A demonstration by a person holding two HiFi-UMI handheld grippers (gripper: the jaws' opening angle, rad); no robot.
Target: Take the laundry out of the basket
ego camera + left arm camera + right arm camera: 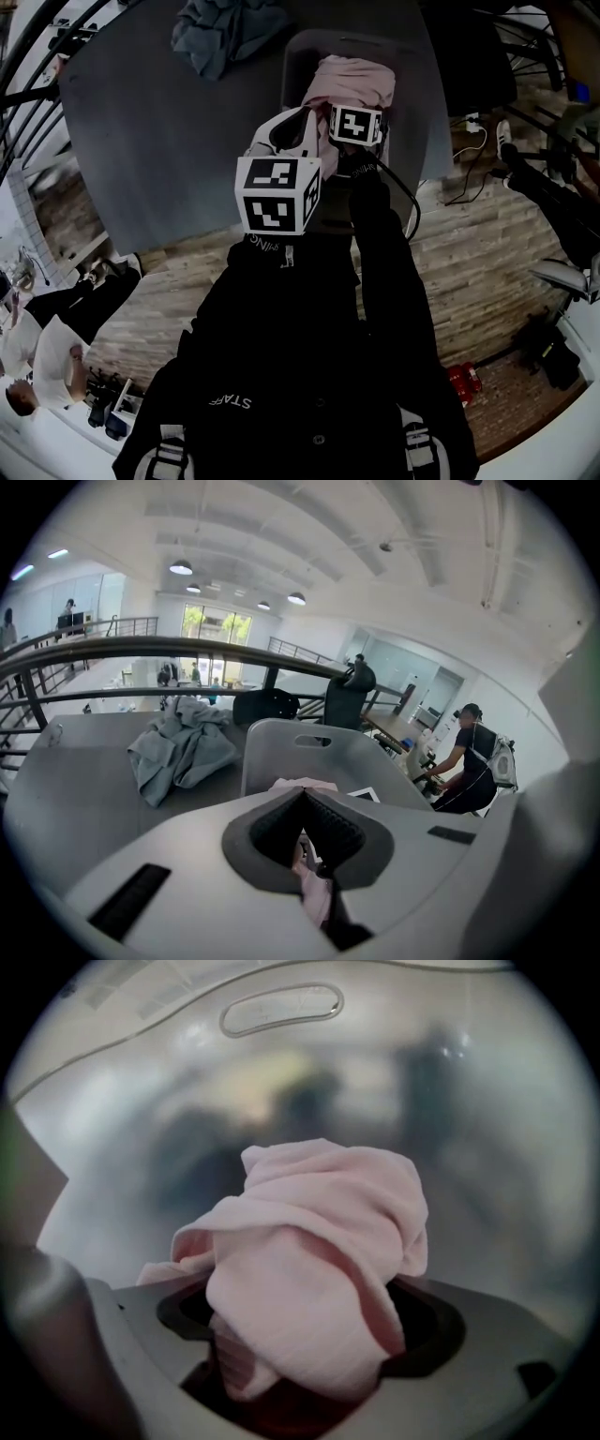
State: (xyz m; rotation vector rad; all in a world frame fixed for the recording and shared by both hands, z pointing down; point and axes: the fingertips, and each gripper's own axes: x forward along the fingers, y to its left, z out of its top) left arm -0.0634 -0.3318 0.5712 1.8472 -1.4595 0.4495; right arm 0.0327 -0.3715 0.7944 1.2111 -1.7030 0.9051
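Smooth dark-grey tabletop [159,141], broad and bare at its left side, carries a moulded grey plastic basket [298,58] toward its right edge. A rumpled blue-grey garment [220,33] lies at the far edge. In the basket sits a soft pink cloth [309,1241]; left gripper [305,799] pinches a fold, while right gripper [309,1335] gapes wide around it.
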